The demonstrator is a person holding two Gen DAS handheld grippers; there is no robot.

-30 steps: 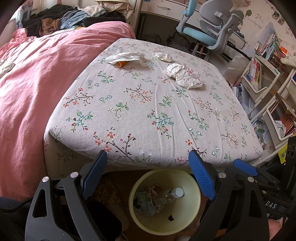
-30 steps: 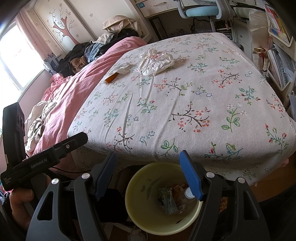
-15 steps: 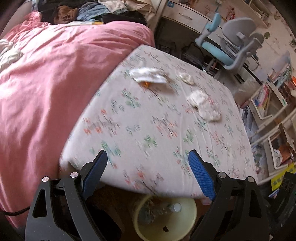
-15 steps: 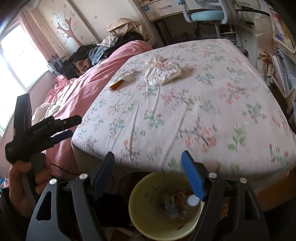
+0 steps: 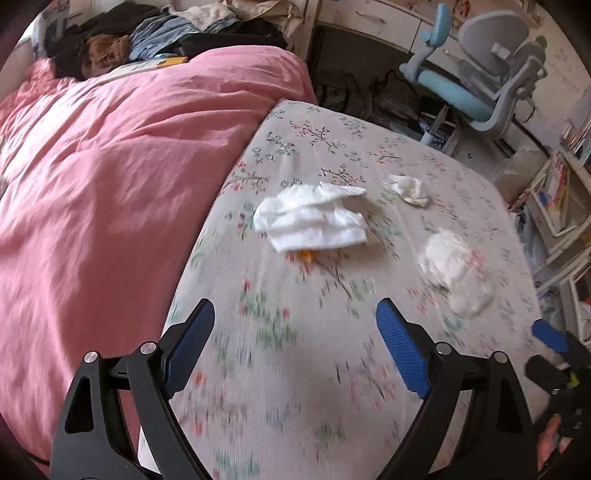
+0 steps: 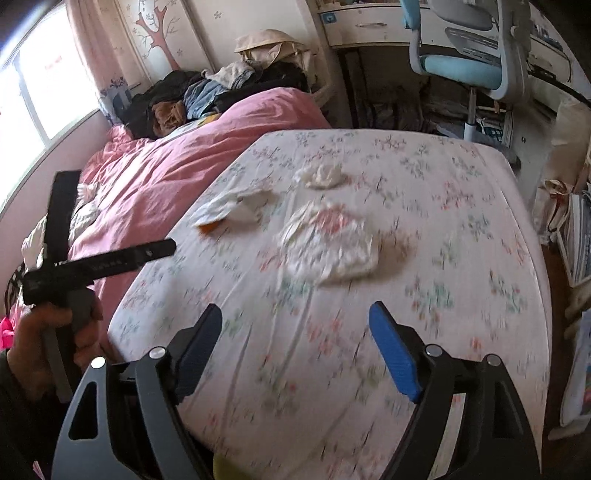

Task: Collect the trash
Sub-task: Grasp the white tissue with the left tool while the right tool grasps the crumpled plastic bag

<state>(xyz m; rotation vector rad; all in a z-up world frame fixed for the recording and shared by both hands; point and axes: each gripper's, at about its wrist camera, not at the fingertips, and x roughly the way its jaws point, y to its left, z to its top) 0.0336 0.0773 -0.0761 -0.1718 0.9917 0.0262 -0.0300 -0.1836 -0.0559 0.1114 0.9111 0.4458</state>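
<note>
Three pieces of trash lie on the floral bed sheet (image 5: 295,350). A flat white tissue (image 5: 314,219) covers an orange scrap (image 5: 306,254); it also shows in the right wrist view (image 6: 236,206). A small crumpled tissue (image 5: 410,189) lies farther back, seen too in the right wrist view (image 6: 321,176). A crumpled white wrapper (image 5: 456,271) lies to the right, and in the right wrist view (image 6: 328,247) it is straight ahead. My left gripper (image 5: 295,347) is open and empty, short of the flat tissue. My right gripper (image 6: 295,347) is open and empty, short of the wrapper.
A pink duvet (image 5: 110,177) covers the bed's left side, with clothes (image 5: 155,33) piled behind it. A blue desk chair (image 5: 476,77) and shelves (image 5: 554,199) stand to the right. A sliver of the yellow bin (image 6: 221,465) shows below the bed edge.
Both grippers have risen from over the yellow bin and moved forward over the bed toward the trash. The bin has dropped almost out of view. Both stay open.
</note>
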